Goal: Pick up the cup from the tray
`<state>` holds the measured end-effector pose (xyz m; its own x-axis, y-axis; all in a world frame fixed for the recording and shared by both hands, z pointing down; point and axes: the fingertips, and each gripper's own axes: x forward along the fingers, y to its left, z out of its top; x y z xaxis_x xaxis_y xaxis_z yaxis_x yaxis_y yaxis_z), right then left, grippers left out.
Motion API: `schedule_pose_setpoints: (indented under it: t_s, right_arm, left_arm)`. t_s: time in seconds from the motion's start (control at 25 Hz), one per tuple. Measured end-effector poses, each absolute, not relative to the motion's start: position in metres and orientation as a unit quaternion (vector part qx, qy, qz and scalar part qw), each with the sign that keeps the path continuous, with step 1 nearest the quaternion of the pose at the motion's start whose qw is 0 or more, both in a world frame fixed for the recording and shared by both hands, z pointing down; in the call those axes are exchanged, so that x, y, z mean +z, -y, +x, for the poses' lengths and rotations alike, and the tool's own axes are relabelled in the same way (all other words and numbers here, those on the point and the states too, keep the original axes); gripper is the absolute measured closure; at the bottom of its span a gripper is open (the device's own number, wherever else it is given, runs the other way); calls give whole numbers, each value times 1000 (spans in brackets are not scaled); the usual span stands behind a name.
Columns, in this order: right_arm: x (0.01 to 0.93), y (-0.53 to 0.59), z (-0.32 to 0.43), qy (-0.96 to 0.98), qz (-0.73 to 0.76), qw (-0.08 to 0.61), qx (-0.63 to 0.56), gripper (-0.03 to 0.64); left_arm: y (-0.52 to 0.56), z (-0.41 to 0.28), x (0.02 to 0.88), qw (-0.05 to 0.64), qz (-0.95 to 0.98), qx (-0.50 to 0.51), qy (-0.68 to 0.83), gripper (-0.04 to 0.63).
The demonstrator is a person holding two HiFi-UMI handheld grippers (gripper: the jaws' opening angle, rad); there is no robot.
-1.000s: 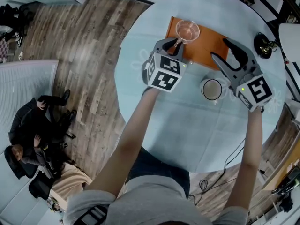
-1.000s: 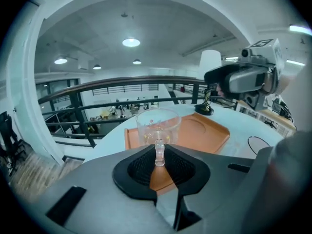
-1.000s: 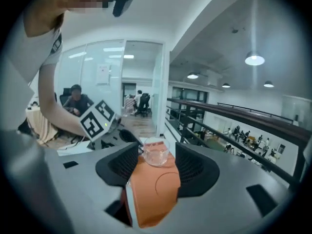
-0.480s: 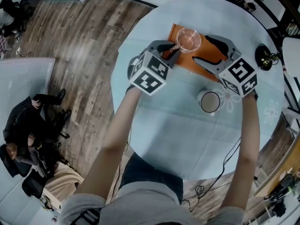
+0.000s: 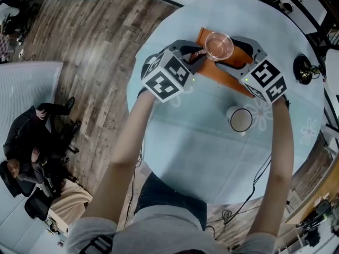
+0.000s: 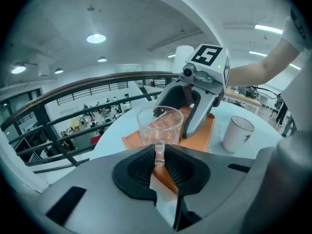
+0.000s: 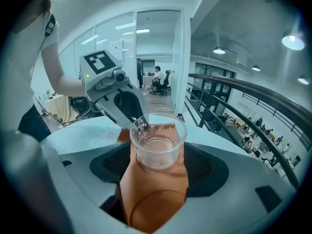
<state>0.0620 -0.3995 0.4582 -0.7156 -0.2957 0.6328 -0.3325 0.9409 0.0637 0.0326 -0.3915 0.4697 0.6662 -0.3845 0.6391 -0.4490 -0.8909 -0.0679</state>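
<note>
The pick-up is at the grasp stage, with the lift, as I judge it, just coming. The left gripper [image 6: 159, 156] is pinching the thin handle [image 6: 159, 149] of the clear glass cup [image 6: 160, 126]. Its black ribbed pads [image 6: 139, 167] are closing tight on that handle with no gap showing. The cup is sitting upright over the far end of the flat orange tray [image 7: 156, 194]. No view is showing whether its base is resting on the tray or hanging just above it.

The right gripper [image 7: 160, 165] is reaching in from the other side of the tray, its jaws standing wide apart. The cup's round body is lying between them, one dark pad [image 7: 114, 167] on either side of the glass. I cannot tell whether those pads are touching the glass or just flanking it. Nothing is being squeezed there.

A white ceramic mug [image 5: 241, 119] is standing off the tray, on the near side of it, on the round table under a pale blue cloth [image 5: 201, 142].

The next move is probably calling for a straight rise away from the tray, keeping the cup level. A pinch on a slim handle is leaving the bowl free to swing, so the right jaws may be needing to close gently to steady it.
</note>
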Motion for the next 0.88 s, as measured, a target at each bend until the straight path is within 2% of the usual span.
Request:
schedule_pose_setpoints:
  t_s: [0.44, 0.88]
  right_arm:
    - [459, 404, 60, 931, 195, 309, 22, 319]
    - [418, 383, 67, 935, 211, 285, 4, 319]
  left_arm:
    - [391, 35, 470, 52, 912, 331, 235, 535]
    - [371, 41, 430, 20, 916, 323, 236, 535]
